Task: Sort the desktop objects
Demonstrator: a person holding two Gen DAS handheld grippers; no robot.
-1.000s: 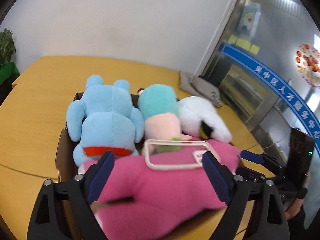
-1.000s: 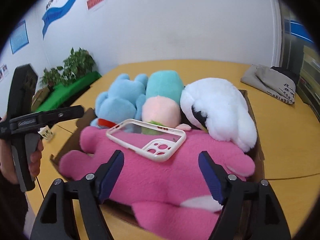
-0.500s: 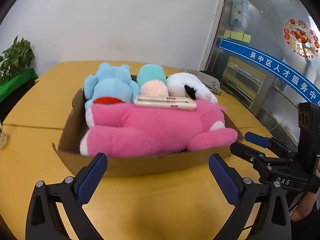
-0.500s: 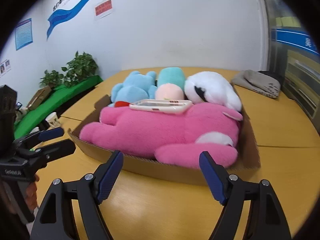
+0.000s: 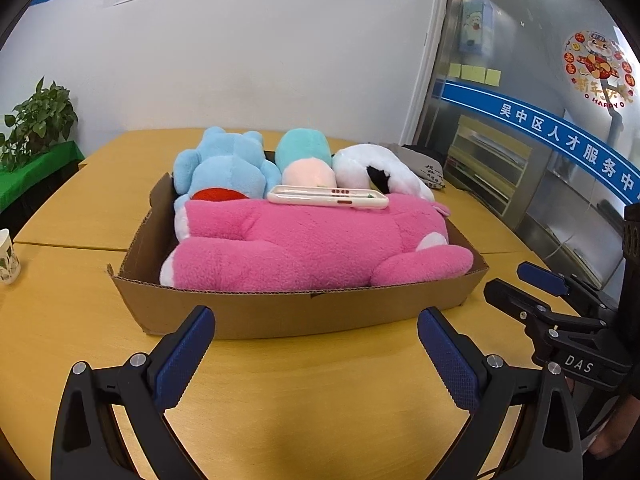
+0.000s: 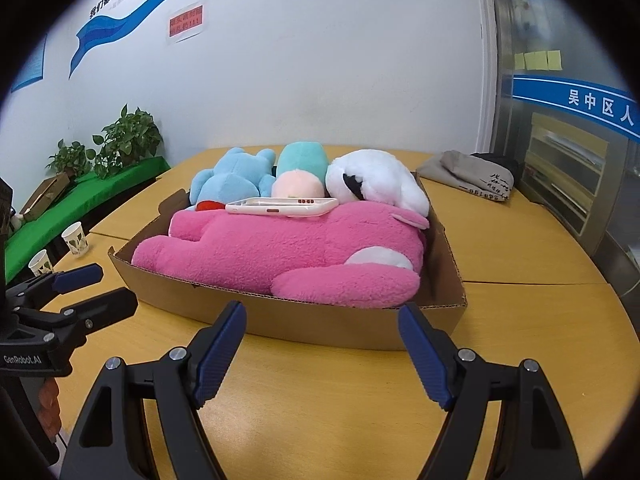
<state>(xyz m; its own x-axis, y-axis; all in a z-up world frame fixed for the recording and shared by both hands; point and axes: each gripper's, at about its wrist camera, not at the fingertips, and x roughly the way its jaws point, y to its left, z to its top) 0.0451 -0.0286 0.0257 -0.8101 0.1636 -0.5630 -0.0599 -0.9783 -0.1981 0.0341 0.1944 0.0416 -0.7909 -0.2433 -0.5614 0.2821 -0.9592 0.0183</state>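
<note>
A shallow cardboard box [image 5: 280, 312] [image 6: 320, 320] on the yellow table holds a big pink plush [image 5: 304, 244] [image 6: 280, 248], a blue plush [image 5: 224, 168] [image 6: 232, 180], a teal and peach plush [image 5: 306, 160] [image 6: 298, 172] and a white plush [image 5: 376, 170] [image 6: 372, 180]. A white phone case [image 5: 328, 197] [image 6: 280, 206] lies on top of the pink plush. My left gripper [image 5: 316, 344] is open and empty, in front of the box. My right gripper [image 6: 320, 336] is open and empty, also in front of the box.
A paper cup [image 5: 6, 256] stands at the table's left edge; two cups [image 6: 76, 238] show in the right wrist view. A folded grey cloth [image 6: 468, 176] lies at the back right. Potted plants [image 6: 124, 140] stand on a green ledge to the left. A glass wall is on the right.
Both grippers have pulled back and down from above the plush toys to in front of the box. The phone case stays on the pink plush.
</note>
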